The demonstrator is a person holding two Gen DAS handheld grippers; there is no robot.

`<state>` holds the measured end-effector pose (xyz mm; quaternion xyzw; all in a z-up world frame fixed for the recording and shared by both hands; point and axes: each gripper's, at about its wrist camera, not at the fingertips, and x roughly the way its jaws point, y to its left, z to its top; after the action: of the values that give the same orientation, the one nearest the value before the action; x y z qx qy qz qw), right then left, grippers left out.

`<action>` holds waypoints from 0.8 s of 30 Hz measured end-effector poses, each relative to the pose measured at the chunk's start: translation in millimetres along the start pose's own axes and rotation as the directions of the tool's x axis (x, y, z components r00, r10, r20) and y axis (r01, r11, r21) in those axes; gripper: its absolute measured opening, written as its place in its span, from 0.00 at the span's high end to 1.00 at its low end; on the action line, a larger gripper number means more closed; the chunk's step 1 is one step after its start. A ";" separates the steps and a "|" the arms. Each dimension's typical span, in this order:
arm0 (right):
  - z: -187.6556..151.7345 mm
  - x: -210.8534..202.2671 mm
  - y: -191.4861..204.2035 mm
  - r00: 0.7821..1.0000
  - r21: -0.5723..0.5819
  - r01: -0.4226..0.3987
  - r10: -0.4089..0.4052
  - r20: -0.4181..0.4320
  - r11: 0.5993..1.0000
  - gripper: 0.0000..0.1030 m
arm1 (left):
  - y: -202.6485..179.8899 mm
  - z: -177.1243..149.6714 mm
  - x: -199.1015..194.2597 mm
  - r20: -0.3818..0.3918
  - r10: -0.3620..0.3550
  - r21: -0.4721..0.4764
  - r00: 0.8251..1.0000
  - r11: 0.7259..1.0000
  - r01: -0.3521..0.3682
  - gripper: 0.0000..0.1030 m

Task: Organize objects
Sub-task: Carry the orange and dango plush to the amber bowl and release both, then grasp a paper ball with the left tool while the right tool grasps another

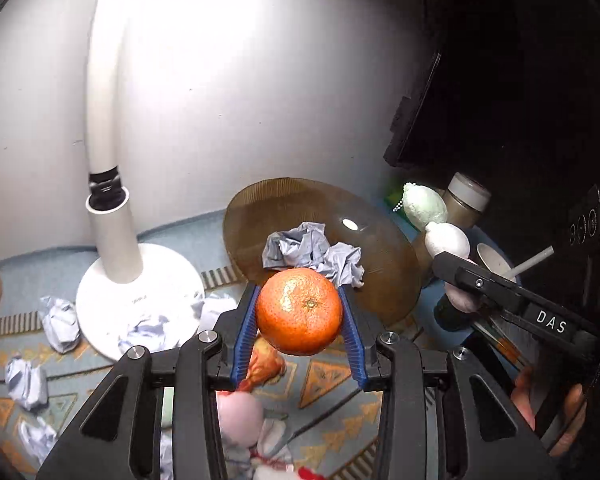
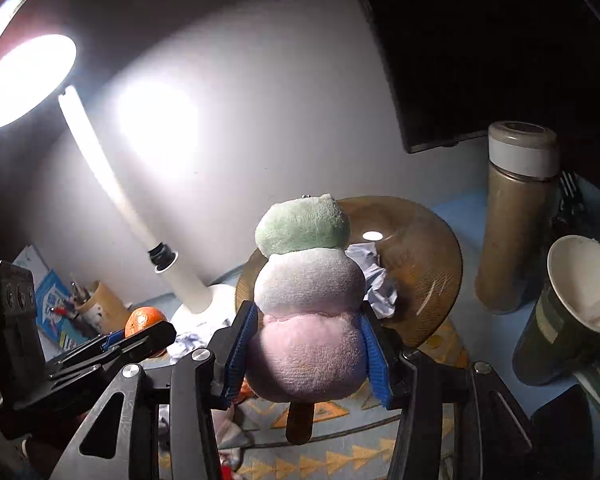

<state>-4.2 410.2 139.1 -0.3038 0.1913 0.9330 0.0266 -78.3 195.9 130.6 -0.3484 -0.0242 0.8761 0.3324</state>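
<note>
Mandarin orange [image 1: 299, 311] clamped between the blue pads of the left tool [image 1: 300, 316], held clear above the bench, stem scar facing the camera. Three-ball plush dumpling skewer [image 2: 308, 312] (green on top, white in the middle, pink at the bottom, brown stick below) gripped by the right tool [image 2: 306, 354] at the pink ball, pads pressed into its sides. Behind both, a brown ribbed plate [image 1: 384, 264] carries a crumpled ball of pale paper [image 1: 312, 252]. More paper wads [image 1: 62, 324] lie on the patterned cloth [image 1: 328, 376] beside the white lamp base [image 1: 140, 300]. At right: a tan flask [image 2: 516, 220] standing upright and a tilted paper cup [image 2: 572, 312].
</note>
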 end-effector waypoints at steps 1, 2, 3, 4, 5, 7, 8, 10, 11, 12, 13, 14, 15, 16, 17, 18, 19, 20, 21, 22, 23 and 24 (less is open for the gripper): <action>5.5 7.7 -6.2 1.000 0.020 0.003 -0.003 -0.007 1.000 0.53 | -3.9 5.7 13.4 -0.010 -0.004 0.002 1.000 1.000 0.004 0.65; 10.3 14.7 -11.4 1.000 0.038 0.005 -0.005 -0.012 0.999 0.53 | -6.9 10.9 26.1 -0.018 -0.010 0.004 1.000 1.000 0.010 0.65; 14.6 21.9 -16.1 1.000 0.051 0.003 -0.002 -0.015 0.999 0.52 | -10.3 15.6 37.4 -0.021 -0.014 0.008 1.000 1.000 0.014 0.65; 17.9 29.8 -19.8 1.000 0.059 -0.005 0.006 -0.023 0.998 0.50 | -12.6 19.5 47.4 -0.015 -0.011 0.014 1.000 1.000 0.011 0.65; 21.7 39.8 -22.7 0.999 0.063 -0.017 0.020 -0.046 0.998 0.40 | -14.1 22.4 55.6 -0.001 -0.013 0.017 1.000 1.000 0.013 0.63; 22.3 57.0 -29.6 0.995 0.068 -0.020 0.027 -0.092 0.997 0.25 | -12.8 25.4 67.7 0.020 0.005 0.002 1.000 1.000 -0.005 0.43; 20.0 60.3 -32.0 0.994 0.070 -0.027 0.034 -0.104 0.997 0.25 | -10.9 25.6 71.9 0.014 0.015 -0.009 1.000 1.000 -0.015 0.41; 12.1 58.1 -34.3 0.994 0.065 -0.036 0.043 -0.104 0.997 0.25 | -7.6 23.8 74.0 -0.013 0.004 -0.025 1.000 1.000 -0.004 0.41; 7.8 54.1 -33.4 0.994 0.054 -0.029 0.035 -0.100 0.998 0.25 | -6.1 21.5 69.7 -0.013 0.003 -0.030 1.000 1.000 -0.003 0.41; 3.8 49.7 -31.4 0.995 0.038 -0.023 0.027 -0.096 0.999 0.25 | -5.0 18.9 62.5 -0.007 0.006 -0.031 1.000 1.000 -0.006 0.41; -0.8 44.1 -29.0 0.995 0.021 -0.024 0.025 -0.093 1.000 0.25 | -5.1 15.9 53.1 0.000 0.009 -0.031 1.000 0.999 -0.009 0.41; -5.7 37.7 -23.4 0.996 0.001 -0.027 0.027 -0.090 1.000 0.25 | -3.3 14.0 42.6 0.008 0.009 -0.033 1.000 0.999 -0.009 0.41; -11.0 30.1 -16.5 0.996 -0.022 -0.029 0.027 -0.087 0.999 0.25 | -1.0 12.1 30.3 0.019 0.006 -0.038 1.000 0.999 -0.005 0.41; -16.3 22.4 -8.2 0.996 -0.049 -0.027 0.023 -0.086 0.998 0.25 | -0.5 9.4 17.3 0.033 0.004 -0.043 0.999 0.999 -0.002 0.41; -21.9 14.3 1.4 0.996 -0.080 -0.027 0.020 -0.086 0.996 0.25 | 0.4 5.3 2.4 0.046 0.005 -0.046 0.999 0.999 -0.003 0.41; -28.2 5.8 11.8 0.996 -0.112 -0.033 0.024 -0.083 0.993 0.25 | 4.5 1.8 -13.8 0.060 0.014 -0.051 0.998 0.999 -0.011 0.41; -35.6 -4.3 19.6 0.996 -0.140 -0.042 0.032 -0.078 0.989 0.25 | 6.4 -2.9 -30.6 0.074 0.026 -0.056 0.997 0.998 -0.021 0.41; -43.1 -12.0 29.9 0.996 -0.162 -0.051 0.039 -0.077 0.986 0.25 | 8.8 -9.2 -47.8 0.088 0.040 -0.063 0.995 0.997 -0.035 0.41; -51.1 -18.9 37.5 0.995 -0.174 -0.061 0.048 -0.082 0.983 0.25 | 14.3 -16.6 -66.7 0.100 0.060 -0.071 0.993 0.996 -0.053 0.41; -60.9 -24.3 44.6 0.994 -0.179 -0.076 0.060 -0.091 0.981 0.24 | 18.6 -24.2 -84.0 0.116 0.074 -0.080 0.990 0.995 -0.065 0.40; -70.7 -27.7 51.1 0.992 -0.184 -0.093 0.075 -0.102 0.979 0.21 | 24.4 -33.3 -101.6 0.134 0.088 -0.096 0.987 0.993 -0.075 0.37; -80.7 -31.0 54.9 0.991 -0.190 -0.095 0.075 -0.110 0.977 0.19 | 30.7 -43.4 -118.1 0.149 0.116 -0.118 0.982 0.988 -0.099 0.34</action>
<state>56.9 331.4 115.8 -0.3438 0.1130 0.9307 -0.0529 -5.1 93.0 159.6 -0.2976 -0.0796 0.9146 0.2618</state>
